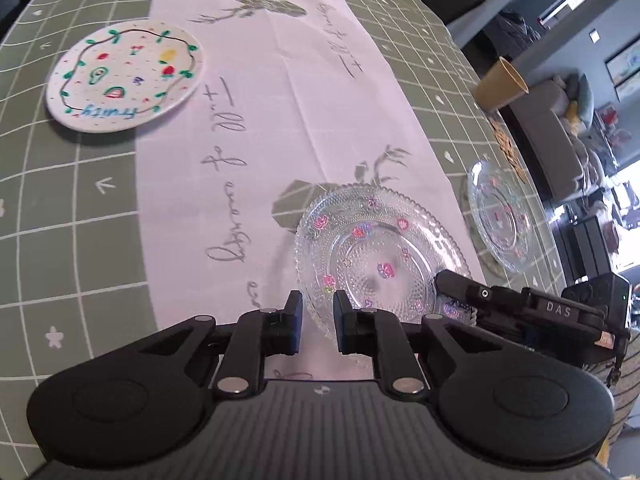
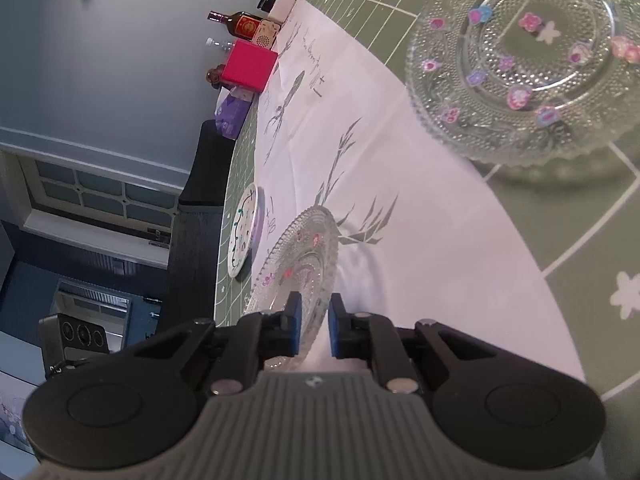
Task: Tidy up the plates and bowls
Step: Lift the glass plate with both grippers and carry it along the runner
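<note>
Left wrist view looks down on the table (image 1: 80,184), covered in a green grid cloth with a pale printed runner (image 1: 272,92) down its middle. At ten o'clock lies the white painted plate (image 1: 124,76), flat on the green cloth with its edge just reaching the runner. At five o'clock, on the runner, sits a clear glass plate (image 1: 376,256) with small pink flowers; a second glass plate (image 1: 500,220) lies at three o'clock on the green cloth, near the first but apart from it. A brown paper cup (image 1: 500,84) stands at two o'clock by the table edge.

Left tool (image 1: 317,320) at six o'clock has its jaws drawn narrow, with the near rim of the first glass plate seen in the gap; whether the pads press on it I cannot tell. Right tool (image 2: 314,326) reaches in at four o'clock in the left view; in its own view its jaws are narrow around the rim of the same plate (image 2: 298,264), with a small gap showing on one side.
</note>
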{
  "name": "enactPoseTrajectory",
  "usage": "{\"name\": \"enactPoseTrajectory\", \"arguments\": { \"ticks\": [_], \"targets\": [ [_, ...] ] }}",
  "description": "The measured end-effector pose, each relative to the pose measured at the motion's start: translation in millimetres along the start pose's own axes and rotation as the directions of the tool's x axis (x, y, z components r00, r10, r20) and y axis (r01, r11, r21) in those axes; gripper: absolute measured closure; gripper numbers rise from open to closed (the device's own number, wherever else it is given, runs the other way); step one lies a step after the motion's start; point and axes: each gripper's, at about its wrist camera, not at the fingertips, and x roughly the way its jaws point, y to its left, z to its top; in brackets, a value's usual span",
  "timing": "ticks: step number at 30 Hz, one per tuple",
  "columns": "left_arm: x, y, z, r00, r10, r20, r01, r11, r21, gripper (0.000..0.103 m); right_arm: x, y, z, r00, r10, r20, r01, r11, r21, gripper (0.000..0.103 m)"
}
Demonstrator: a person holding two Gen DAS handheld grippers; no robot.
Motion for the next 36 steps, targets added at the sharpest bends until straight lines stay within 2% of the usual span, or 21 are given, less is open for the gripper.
{"name": "enactPoseTrajectory", "arguments": {
  "ticks": [3,9,13,16,19,21,23,26,29,32,36],
  "targets": [
    [3,-7,-3,0.999,-0.011,-0.034,0.011,1.0,0.021,0.085,-12,-6,0,1.0,0.011,-0.008,-0.011,1.0,0.014,0.091],
    [9,-30,-12,0.995,-0.019,-0.095,0.03,0.992,0.124,0.085,-35,-29,-2,0.999,0.038,-0.018,-0.037,0.995,0.091,0.092],
    [10,-40,-17,0.995,-0.03,-0.1,0.044,0.989,0.144,0.085,-54,-27,-4,1.0,0.021,-0.014,-0.021,0.999,0.046,0.093],
    [5,-44,-20,0.998,0.024,-0.066,-0.014,0.989,0.148,0.085,-64,-28,-10,0.999,-0.008,-0.04,0.009,0.999,0.036,0.093],
    [-4,-48,-24,0.997,0.071,-0.012,-0.069,0.991,0.111,0.085,-73,-30,-19,0.998,-0.021,-0.065,0.022,0.999,0.025,0.095],
    [-9,-54,-25,0.994,0.105,-0.001,-0.105,0.991,0.083,0.081,-79,-27,-23,0.996,-0.038,-0.078,0.039,0.999,0.01,0.096],
    [-14,-60,-29,0.987,0.156,0.029,-0.158,0.985,0.076,0.08,-86,-24,-27,0.995,-0.046,-0.086,0.046,0.999,0.003,0.096],
    [-20,-71,-35,0.962,0.255,0.092,-0.262,0.962,0.075,0.079,-95,-17,-32,0.995,-0.05,-0.082,0.049,0.999,-0.014,0.096],
    [-21,-73,-38,0.955,0.284,0.089,-0.289,0.957,0.038,0.079,-101,-18,-35,0.996,-0.065,-0.065,0.065,0.998,-0.012,0.096],
    [-23,-78,-42,0.944,0.309,0.116,-0.316,0.948,0.046,0.079,-102,-23,-34,0.994,-0.102,-0.05,0.102,0.995,-0.015,0.099],
    [-26,-78,-43,0.951,0.289,0.113,-0.295,0.954,0.043,0.078,-102,-30,-31,0.994,-0.106,-0.035,0.106,0.994,0.008,0.101]
  ]
}}
